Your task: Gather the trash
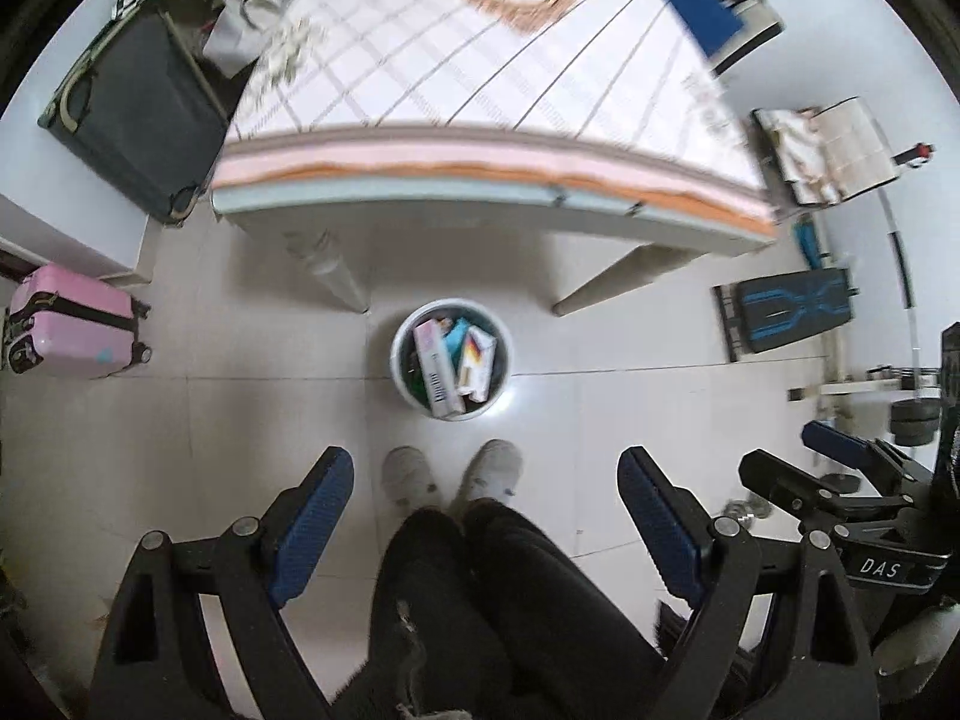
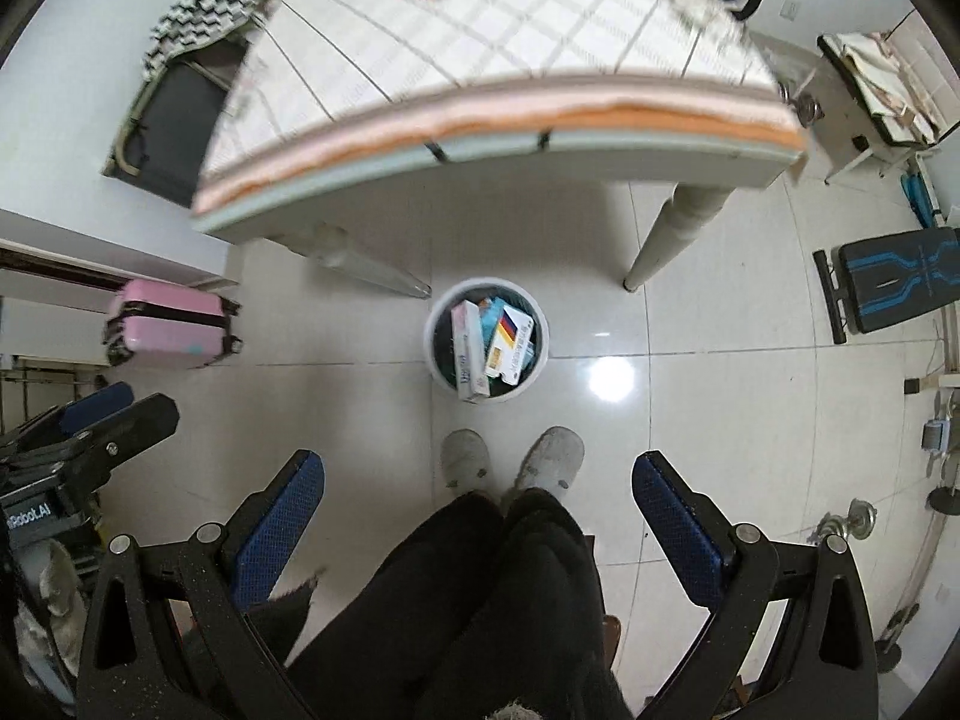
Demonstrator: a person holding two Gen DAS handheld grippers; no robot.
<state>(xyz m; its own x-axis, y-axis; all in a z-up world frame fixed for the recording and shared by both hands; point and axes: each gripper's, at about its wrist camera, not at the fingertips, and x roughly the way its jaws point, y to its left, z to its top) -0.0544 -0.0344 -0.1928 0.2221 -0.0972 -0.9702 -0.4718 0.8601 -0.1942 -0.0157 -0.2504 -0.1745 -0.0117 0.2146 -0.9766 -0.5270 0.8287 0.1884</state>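
Left gripper [image 1: 485, 501] and right gripper [image 2: 478, 501] at frame bottom, fingers spread wide, gripping nothing. White trash bin [image 1: 401, 381] mid-frame on the tiled floor [image 1: 630, 420], packed with cardboard boxes [image 1: 433, 369], just below the table [image 1: 480, 90] edge, above grey slippers [image 1: 408, 474].

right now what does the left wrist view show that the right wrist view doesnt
Only the left wrist view: the right tongs at its right edge, and stacked weight plates on the floor.

Only the right wrist view: the left tongs at its left edge, and a bright light reflection on the tiles.

Both: the white trash bin holding cartons, the table's patterned cloth, the pink suitcase, the person's slippers, and open, empty tongs.
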